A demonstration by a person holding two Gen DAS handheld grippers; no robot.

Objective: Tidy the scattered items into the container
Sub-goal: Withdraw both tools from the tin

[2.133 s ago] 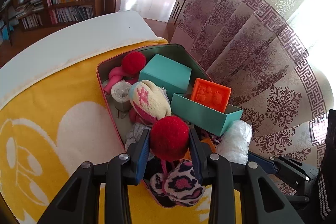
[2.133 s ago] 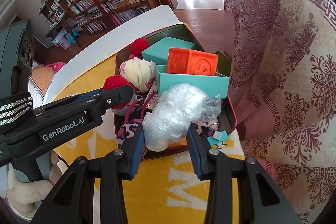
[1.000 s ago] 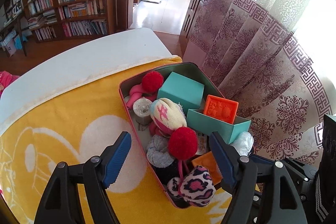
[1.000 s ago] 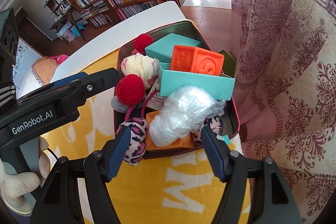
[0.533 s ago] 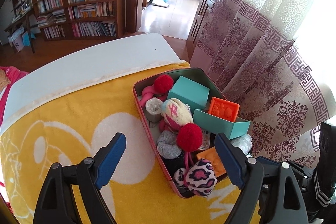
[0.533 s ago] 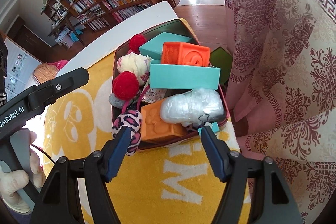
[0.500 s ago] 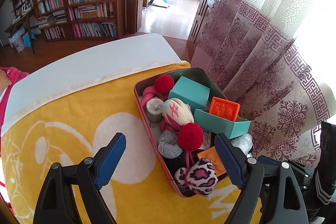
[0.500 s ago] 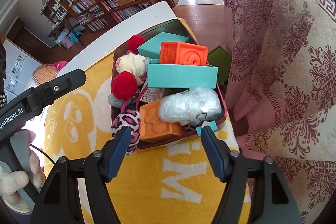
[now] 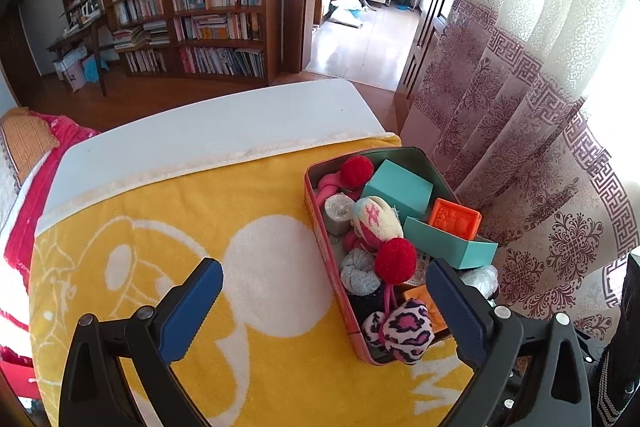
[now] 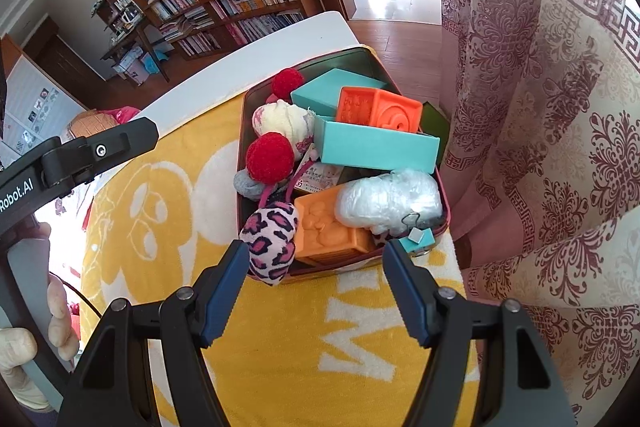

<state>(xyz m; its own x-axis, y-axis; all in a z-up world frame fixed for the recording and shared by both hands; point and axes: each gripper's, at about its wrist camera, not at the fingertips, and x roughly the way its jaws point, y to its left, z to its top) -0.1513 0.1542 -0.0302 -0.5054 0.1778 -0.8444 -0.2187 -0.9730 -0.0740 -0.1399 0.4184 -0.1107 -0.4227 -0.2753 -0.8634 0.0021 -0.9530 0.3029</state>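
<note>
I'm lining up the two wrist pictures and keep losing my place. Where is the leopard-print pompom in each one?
Left wrist view: the leopard-print pompom sits at lower right, at the tin's near end, just left of the left gripper's right finger.
Right wrist view: the pompom is left of centre, hanging over the tin's near left corner, by the right gripper's left finger.
Shared landmark: the red pompom just beyond it.

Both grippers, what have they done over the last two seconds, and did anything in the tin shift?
The left gripper let go of the red pompom, opened and drew back. The right gripper released the clear plastic bundle, opened and drew back too. The bundle settled lower, beside the orange block. The tin, teal boxes and yellow towel stayed put.
</note>
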